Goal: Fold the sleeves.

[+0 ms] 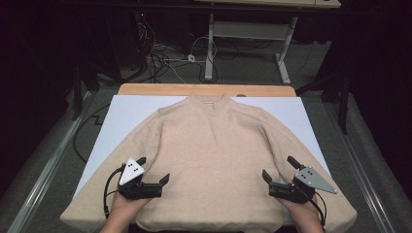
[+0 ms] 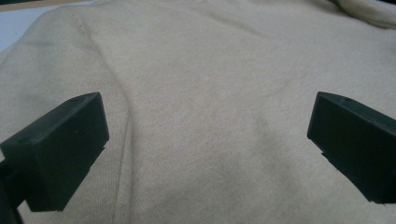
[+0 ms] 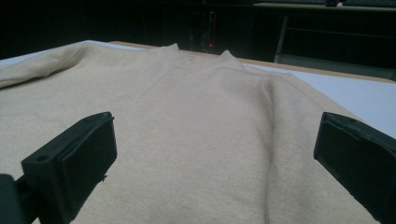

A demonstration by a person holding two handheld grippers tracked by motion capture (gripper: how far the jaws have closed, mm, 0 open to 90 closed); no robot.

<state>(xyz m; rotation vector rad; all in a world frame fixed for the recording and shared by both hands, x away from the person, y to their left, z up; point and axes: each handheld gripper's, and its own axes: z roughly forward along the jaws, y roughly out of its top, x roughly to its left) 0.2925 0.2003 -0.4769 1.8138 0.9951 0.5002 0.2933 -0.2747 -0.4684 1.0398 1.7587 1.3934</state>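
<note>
Item: one beige knitted sweater (image 1: 214, 160), laid flat and face up on a white sheet (image 1: 121, 111) that covers most of a wooden table (image 1: 145, 89); the collar is turned toward the far edge, the hem toward the person's side, where it hangs slightly over the near edge. Both sleeves are spread outward and down along the body, the cuffs lying near the two near corners. The same sweater (image 2: 210, 93) is seen close up in the left gripper view, a soft fold running down between body and sleeve; in the right gripper view the sweater (image 3: 187, 116) is seen from hem to collar, with the white sheet (image 3: 364, 93) showing beyond its shoulder. Left gripper (image 1: 154, 171): held in a hand (image 1: 121, 211) over the lower left part of the sweater, near the sleeve seam; its jaws are spread wide apart, and nothing is caught between them. Right gripper (image 1: 279, 169): held in the other hand (image 1: 306, 216) over the lower right part of the garment; its jaws are likewise set wide apart, with only cloth seen beneath. Whether either gripper rests on the fabric cannot be told. Surroundings: a grey carpeted floor (image 1: 48, 160), loose cables (image 1: 165, 60) and a white desk frame (image 1: 243, 39) beyond the table.
</note>
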